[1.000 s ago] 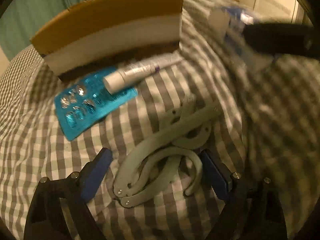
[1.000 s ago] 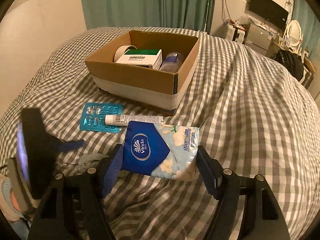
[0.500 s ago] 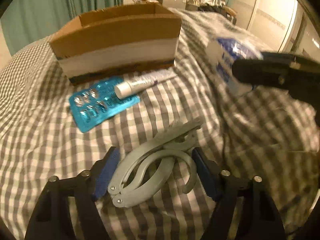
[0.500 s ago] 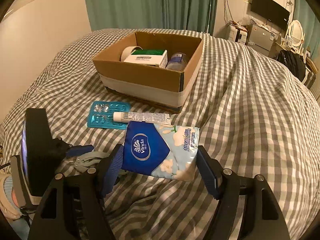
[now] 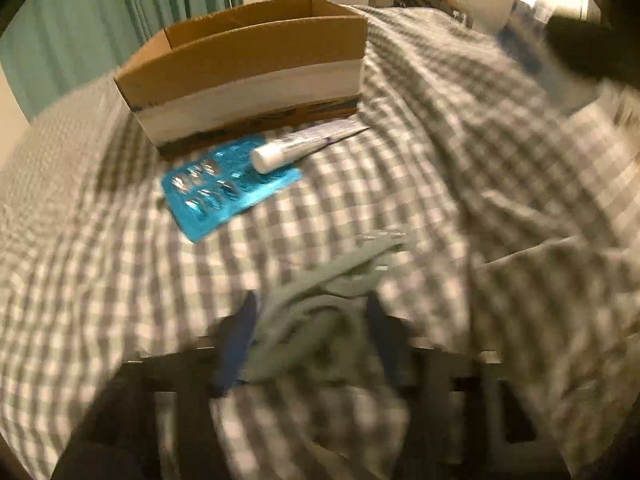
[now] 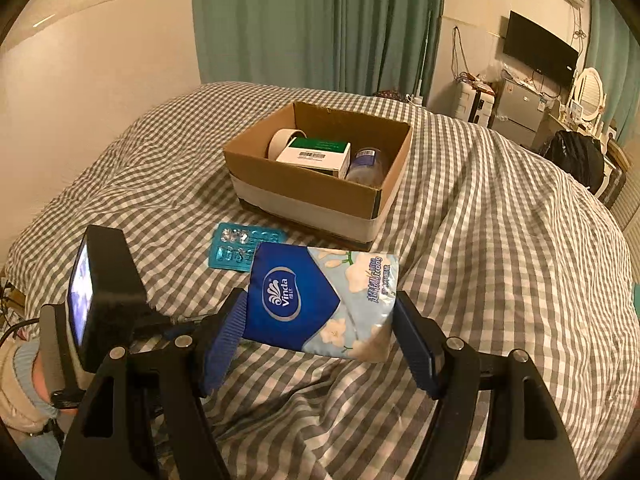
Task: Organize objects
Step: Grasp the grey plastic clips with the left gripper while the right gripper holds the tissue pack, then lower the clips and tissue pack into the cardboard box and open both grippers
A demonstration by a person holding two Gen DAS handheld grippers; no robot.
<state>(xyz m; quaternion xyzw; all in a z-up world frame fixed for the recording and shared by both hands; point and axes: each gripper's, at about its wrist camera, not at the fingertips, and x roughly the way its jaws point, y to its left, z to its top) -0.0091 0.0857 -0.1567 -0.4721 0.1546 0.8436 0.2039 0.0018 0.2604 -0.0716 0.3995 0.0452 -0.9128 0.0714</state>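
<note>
The cardboard box (image 6: 320, 184) already held three items. The right tongs (image 6: 320, 320) clenched a Vinda tissue pack (image 6: 320, 304); the left tongs (image 5: 308, 340) gripped grey hangers (image 5: 320, 296). Blister pack (image 5: 228, 188) and tube (image 5: 304, 144) stayed on the bed.

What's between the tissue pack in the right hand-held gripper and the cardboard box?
Nothing visible blocks it. The right hand-held gripper holds the tissue pack above the bedspread. Only the flat blister pack lies between it and the cardboard box, low on the bedspread. The box is open-topped, already holding a few items.
</note>
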